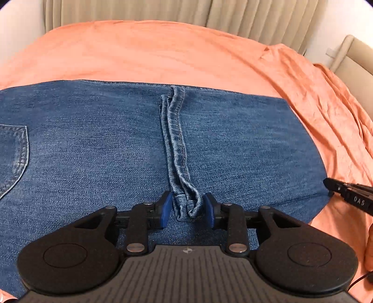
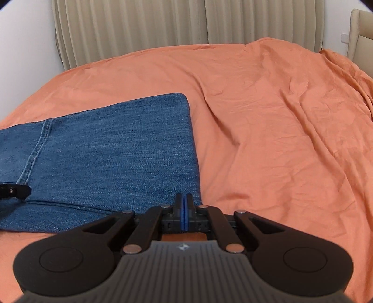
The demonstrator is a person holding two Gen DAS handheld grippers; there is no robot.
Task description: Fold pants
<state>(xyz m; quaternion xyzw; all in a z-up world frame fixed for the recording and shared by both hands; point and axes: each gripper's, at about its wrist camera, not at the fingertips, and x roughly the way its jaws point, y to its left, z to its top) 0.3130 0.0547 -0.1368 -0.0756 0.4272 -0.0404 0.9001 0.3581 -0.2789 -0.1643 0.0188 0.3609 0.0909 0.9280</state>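
Both views give you even, soft, fairly bright indoor light; source not visible. No glare. Shadows are faint: only a thin dark edge under the jeans point(image 2: 112, 149) and in the bedspread point(image 2: 268, 121) creases. Strong fisheye bending: curtain point(image 1: 244, 16) pleats and bed edge bow, corners vignette to black. Left view is slightly softer, with compression smear; denim weave stays sharp centrally.

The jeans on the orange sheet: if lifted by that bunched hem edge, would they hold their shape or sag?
The jeans would probably sag: the hem edge already puckers between the left gripper jaws. The stacked denim layers look fairly heavy, so the fold may slip open. The wrinkled sheet could drag along if pushed.
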